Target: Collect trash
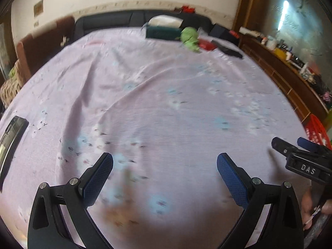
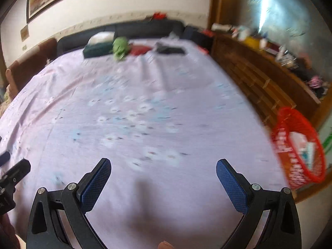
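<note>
Both tongs spread over the bed, red basket off its right edge

Left wrist view: the left tongs (image 1: 165,166) hang low over the lilac bed sheet (image 1: 157,95), fingers spread wide with nothing between them. The right tongs (image 1: 290,145) enter at 3 o'clock, pointing toward the bed's middle; from here I cannot tell how far they gape. Open sheet runs from the fingers up to 12 o'clock, where a green crumpled item (image 1: 189,37), a dark teal box (image 1: 161,33), a red item (image 1: 206,44) and a black flat item (image 1: 230,51) lie near the headboard (image 1: 108,21), well apart from the tongs. A dark phone-like slab (image 1: 10,143) sits at 9 o'clock by the bed's edge. A wooden cabinet (image 1: 280,70) borders the bed at 2 o'clock.

Right wrist view: the right tongs (image 2: 164,169) are also spread and empty above the sheet. A red basket (image 2: 298,145) stands at 3 o'clock, beyond the bed's right edge and beside the cabinet, with pale contents too blurred to name. The green item lies far off at 11 o'clock
</note>
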